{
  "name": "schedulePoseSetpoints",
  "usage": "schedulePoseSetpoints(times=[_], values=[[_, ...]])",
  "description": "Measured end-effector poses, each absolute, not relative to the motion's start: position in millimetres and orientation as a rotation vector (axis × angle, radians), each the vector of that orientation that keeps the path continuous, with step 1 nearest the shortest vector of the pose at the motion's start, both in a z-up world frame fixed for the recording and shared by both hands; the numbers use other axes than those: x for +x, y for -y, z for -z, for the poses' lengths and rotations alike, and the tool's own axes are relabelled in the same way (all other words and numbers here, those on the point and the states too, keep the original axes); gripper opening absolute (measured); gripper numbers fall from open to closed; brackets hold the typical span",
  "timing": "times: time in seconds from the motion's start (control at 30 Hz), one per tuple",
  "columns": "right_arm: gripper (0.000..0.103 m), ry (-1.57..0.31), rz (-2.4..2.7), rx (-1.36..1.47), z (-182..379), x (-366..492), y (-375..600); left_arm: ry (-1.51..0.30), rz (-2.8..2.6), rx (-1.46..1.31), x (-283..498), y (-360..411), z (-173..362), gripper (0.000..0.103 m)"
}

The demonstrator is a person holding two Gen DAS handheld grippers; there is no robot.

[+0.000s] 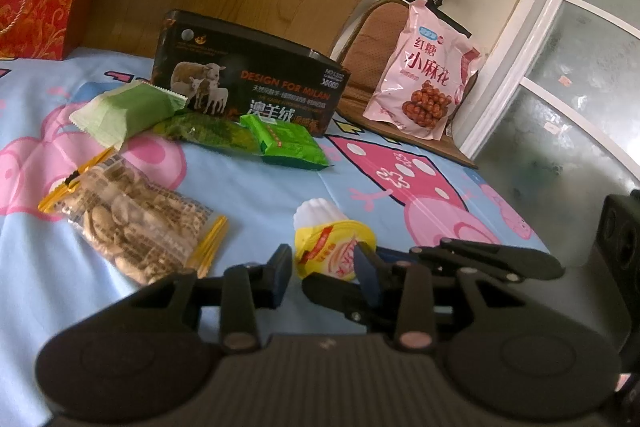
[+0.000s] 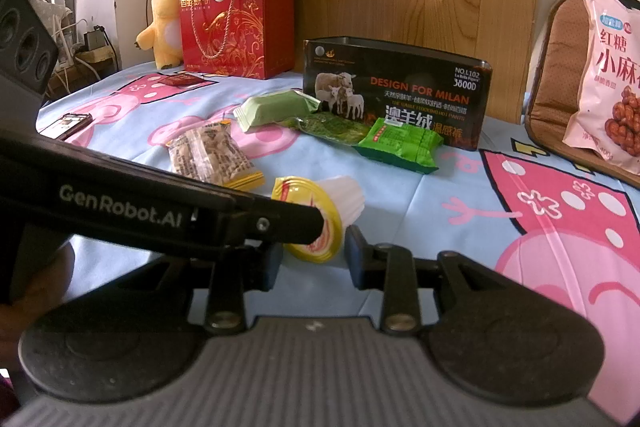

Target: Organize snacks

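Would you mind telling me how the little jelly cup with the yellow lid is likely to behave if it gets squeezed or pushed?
The jelly cup lies on its side, so a push will probably roll it. Its fluted white plastic wall looks thin and may dent under a squeeze. The foil lid looks smooth, perhaps slippery.

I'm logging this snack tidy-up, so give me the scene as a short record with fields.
surface: bed sheet, blue with a pink cartoon print
container: black tin, standing at the back
loose snacks: pale green packet, bright green packet, biscuit bag, jelly cup on its side
set apart: pink bag leaning on a chair cushion
claws: left claw and right claw both at the jelly cup; grip cannot be told
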State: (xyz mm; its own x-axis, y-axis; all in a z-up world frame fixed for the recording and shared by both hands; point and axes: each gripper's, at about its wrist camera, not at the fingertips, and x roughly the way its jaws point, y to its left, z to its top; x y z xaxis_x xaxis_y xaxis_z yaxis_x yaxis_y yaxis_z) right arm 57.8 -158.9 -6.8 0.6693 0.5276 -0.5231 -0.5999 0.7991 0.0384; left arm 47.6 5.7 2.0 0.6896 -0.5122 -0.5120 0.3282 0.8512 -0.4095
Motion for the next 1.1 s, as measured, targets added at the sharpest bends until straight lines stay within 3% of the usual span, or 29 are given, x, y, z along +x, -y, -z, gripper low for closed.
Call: schedulePoseSetpoints(times=[0.07,0.2,0.53,1.1], values=[[0.038,-0.544,-0.639,-0.142,6.7,57.6,158.8,-0.662,0.467,-0.300,48.0,-6.3,-1.7,0.042],[0.038,-0.545,-0.642,-0.137,6.9,57.6,159.2,-0.661,0.471,-0.302,47.9,-6.9,-1.3,0.043],[0.039,-0.544,-0.642,-0.140,7.0,57.5,158.7,-0.659,0.485,-0.301,48.2,-5.9,-1.2,0.034],[0.038,-0.543,-0.640,-0.142,6.9,57.4,159.4,-0.659,0.488,-0.303,48.2,-6.0,-1.3,0.032]])
